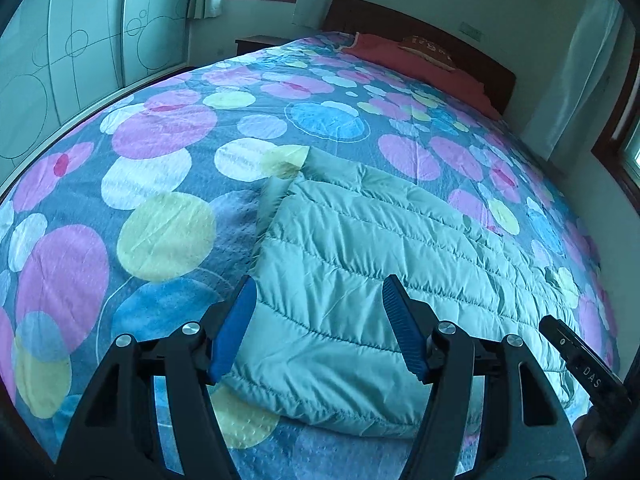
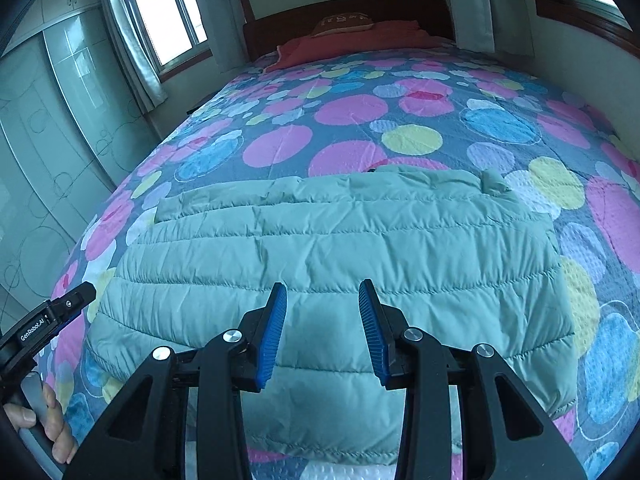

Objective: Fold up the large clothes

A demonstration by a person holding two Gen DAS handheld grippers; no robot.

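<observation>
a pale green quilted jacket [image 2: 328, 264] is seen folded into a broad block on the spotted bedspread [image 2: 352, 112], stitched in horizontal channels, creased, with a collar bump at its 1 o'clock corner. the left gripper [image 1: 316, 300] is held open above the jacket's near edge, nothing gripped. the right gripper [image 2: 322, 304] is partly open, empty.

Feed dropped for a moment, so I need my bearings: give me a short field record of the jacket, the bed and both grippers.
garment: mint quilted jacket, lying flat, already folded into a compact shape
surface: bedspread with coloured circles
left gripper: open, nothing between the pads, above the jacket's near left edge
right gripper: open, empty, above the jacket's near middle
head of bed: red blanket
</observation>
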